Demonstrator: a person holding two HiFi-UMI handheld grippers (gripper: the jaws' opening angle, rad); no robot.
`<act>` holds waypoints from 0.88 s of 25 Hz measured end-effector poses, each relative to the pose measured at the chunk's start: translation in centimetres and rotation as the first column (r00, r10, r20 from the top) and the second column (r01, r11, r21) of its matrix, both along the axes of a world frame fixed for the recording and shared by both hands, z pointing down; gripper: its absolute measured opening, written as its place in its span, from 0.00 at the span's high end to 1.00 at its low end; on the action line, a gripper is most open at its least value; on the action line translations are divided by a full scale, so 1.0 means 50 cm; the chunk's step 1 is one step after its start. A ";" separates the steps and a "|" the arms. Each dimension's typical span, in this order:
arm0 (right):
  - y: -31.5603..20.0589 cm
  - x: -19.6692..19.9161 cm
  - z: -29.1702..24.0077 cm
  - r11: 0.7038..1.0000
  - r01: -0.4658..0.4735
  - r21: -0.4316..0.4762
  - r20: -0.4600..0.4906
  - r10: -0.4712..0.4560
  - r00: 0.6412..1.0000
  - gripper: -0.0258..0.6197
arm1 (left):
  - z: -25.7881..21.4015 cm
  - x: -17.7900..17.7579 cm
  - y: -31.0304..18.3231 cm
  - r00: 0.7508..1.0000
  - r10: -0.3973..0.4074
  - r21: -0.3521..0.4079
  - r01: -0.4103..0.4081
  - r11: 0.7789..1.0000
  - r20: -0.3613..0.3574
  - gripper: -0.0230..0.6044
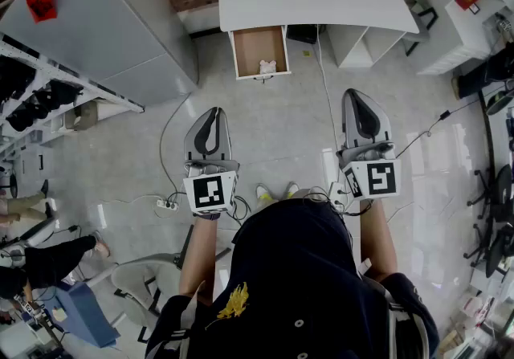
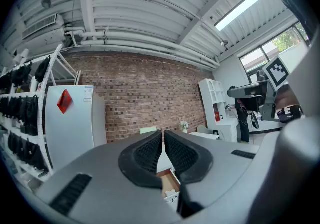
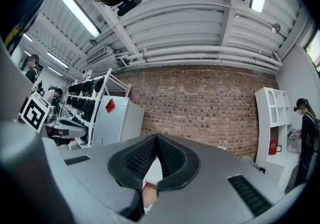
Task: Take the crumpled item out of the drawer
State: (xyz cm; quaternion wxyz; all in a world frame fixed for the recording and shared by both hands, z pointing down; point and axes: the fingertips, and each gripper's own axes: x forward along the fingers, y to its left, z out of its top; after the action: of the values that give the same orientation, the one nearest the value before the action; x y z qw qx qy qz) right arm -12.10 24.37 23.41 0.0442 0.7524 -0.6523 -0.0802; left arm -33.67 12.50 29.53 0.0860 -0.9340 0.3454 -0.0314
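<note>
Crumpled item [image 1: 267, 67] not yet reached; this looks like the approach step. Left tool [image 1: 214, 113] and right tool [image 1: 359, 95] are both closed and empty, held level and side by side above the floor [image 1: 281, 132], well short of the white worktop [image 1: 321, 0]. Beyond them an open wooden drawer [image 1: 249, 48] juts out from under the worktop's front edge. The item, a small pale lump, lies against the drawer's front edge, slightly right of centre. It looks roughly round; no long axis or pointing direction can be made out. Next move likely calls for stepping closer, opening one tool and lowering it into the drawer.
</note>
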 end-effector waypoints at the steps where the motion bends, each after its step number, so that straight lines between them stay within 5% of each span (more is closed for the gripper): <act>1: 0.009 0.013 -0.003 1.000 0.001 0.003 -0.003 -0.001 1.000 0.92 | -0.002 0.012 0.008 1.000 -0.001 0.003 0.001 1.000 0.000 0.91; 22: 0.121 0.263 0.033 0.998 0.060 0.033 0.089 -0.063 0.994 0.91 | -0.023 0.201 0.148 0.994 -0.103 0.039 0.102 0.994 0.024 0.91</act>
State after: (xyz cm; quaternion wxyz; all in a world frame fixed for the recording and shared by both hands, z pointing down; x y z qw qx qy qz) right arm 1.06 30.41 25.07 0.0011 0.7355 -0.6751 -0.0575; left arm -23.60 19.88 28.40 0.1065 -0.9127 0.3924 -0.0413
